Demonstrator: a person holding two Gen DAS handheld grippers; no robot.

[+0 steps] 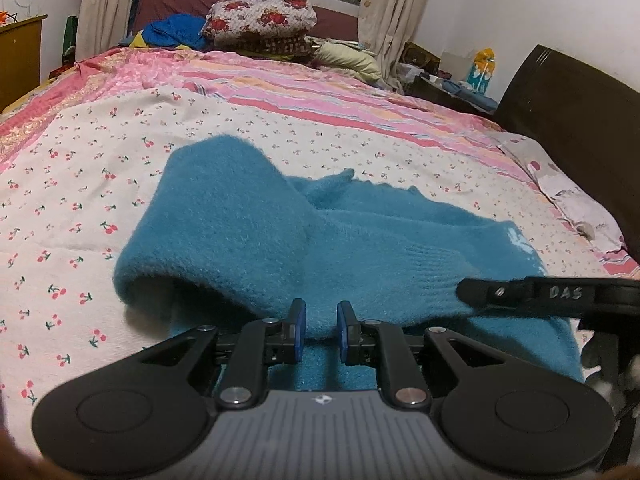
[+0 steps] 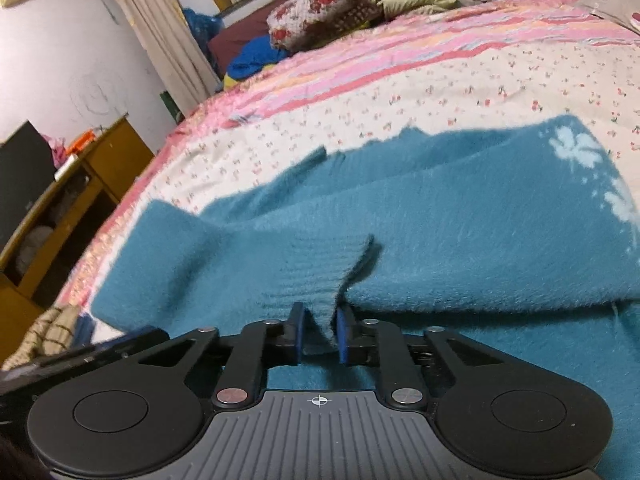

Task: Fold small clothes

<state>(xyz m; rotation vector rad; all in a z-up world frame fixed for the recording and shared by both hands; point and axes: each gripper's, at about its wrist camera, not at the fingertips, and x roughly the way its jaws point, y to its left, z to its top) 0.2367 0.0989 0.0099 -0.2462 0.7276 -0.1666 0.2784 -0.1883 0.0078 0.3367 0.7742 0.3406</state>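
One teal sweater, two claws, one bed. The sweater is fuzzy knit with ribbed cuffs and pale flower motifs on its body; it lies on the cherry-print sheet of the bed, near the nearer edge.

Left claw: blue pads stand a little apart with a bunched fold of teal knit between them; whether the pads press it I cannot tell. A sleeve arches up on the left in a thick roll, its open end lifted off the sheet.

Right claw: pads drawn close, pinching the ribbed cuff, which stands up in a tight ridge between them. In the left wrist view its black finger lies over the sweater's right part.

Edges: a jagged knit hem runs across the far side of the sweater. Beyond it, open cherry-print sheet, then a pink striped blanket. One floral pillow far back. A dark headboard bounds the right side; a wooden cabinet stands off the bed's left edge.
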